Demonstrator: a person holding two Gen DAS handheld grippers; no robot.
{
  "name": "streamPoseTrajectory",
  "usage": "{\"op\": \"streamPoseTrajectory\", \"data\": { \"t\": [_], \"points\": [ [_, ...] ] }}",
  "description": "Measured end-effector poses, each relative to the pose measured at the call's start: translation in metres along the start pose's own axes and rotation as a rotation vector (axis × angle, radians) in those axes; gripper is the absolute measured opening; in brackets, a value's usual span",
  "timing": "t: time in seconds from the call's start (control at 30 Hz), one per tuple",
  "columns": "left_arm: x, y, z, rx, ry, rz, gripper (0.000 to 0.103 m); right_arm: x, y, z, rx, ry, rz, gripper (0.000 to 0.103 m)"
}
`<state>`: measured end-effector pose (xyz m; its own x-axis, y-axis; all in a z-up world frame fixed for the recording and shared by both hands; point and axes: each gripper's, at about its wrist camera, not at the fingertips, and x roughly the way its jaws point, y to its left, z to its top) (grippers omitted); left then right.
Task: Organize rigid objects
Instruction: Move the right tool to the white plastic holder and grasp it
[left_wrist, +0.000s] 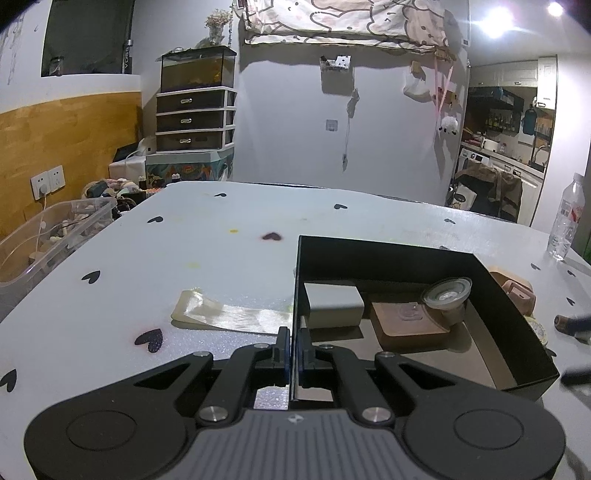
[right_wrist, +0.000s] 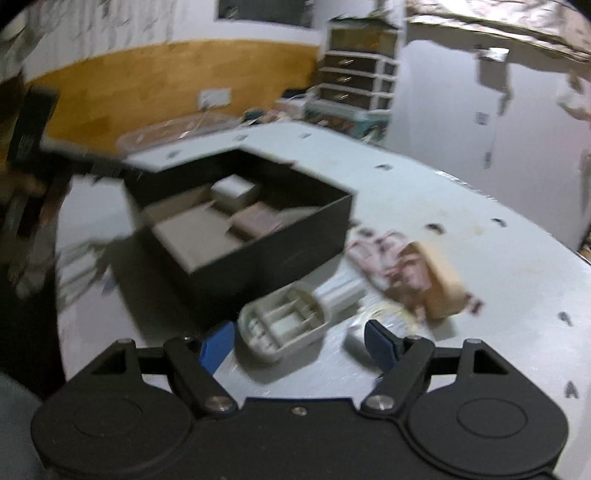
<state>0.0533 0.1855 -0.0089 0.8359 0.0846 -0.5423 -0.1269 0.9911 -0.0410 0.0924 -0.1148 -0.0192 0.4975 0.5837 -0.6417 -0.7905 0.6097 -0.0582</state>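
- sorting hard odds and ends into the black box (left_wrist: 517, 317) looks roughly half done: a grey block (left_wrist: 334, 302), a brown slab (left_wrist: 406, 325) and a clear cup (left_wrist: 447, 293) are already sat inside.
- the box's near wall is pinched by the left claw (left_wrist: 294, 354), jaws shut on the thin edge, so it's likely being steadied.
- the right claw (right_wrist: 299, 343) is spread wide, nothing held, just above a grey tray (right_wrist: 284, 326) on the table (right_wrist: 480, 206) beside the box.
- next up is probably that tray: it needs to be straddled and squeezed, then lifted over the wall.
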Motion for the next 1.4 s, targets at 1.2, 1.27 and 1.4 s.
{"op": "streamPoseTrajectory", "data": {
  "t": [1.2,1.27,1.4],
  "points": [
    [0.001,0.000,0.000,-0.002,0.004,0.004,0.003,0.045,-0.002,0.014,-0.105,0.044,0.038,0.068],
    [0.001,0.000,0.000,-0.002,0.004,0.003,0.003,0.044,-0.002,0.013,-0.091,0.045,0.047,0.066],
    [0.001,0.001,0.000,-0.002,0.004,0.003,0.003,0.038,0.000,0.009,-0.082,0.049,0.040,0.066]
  ]
}}
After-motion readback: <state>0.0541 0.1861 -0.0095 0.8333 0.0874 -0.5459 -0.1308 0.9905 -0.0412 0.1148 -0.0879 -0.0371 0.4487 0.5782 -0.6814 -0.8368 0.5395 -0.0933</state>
